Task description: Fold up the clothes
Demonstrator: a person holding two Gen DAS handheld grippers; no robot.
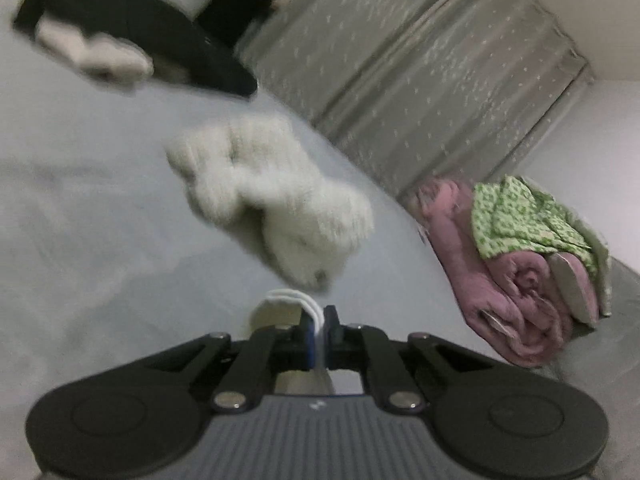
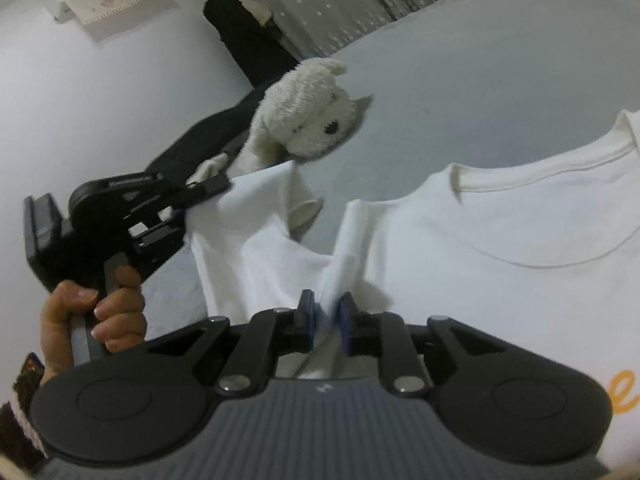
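Right wrist alone shows collar; both jaws pinching white T-shirt (image 2: 500, 240).

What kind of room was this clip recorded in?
Most likely a bedroom. A white T-shirt lies on a wide pale sheet that looks like a bed, with a plush dog on it, a rolled pink blanket and patterned curtains.

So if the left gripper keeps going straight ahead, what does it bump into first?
Probably the white stuffed dog. The left gripper, shut on the white T-shirt, points right at the toy lying on the bed. The picture is blurry, so how far off is hard to tell.
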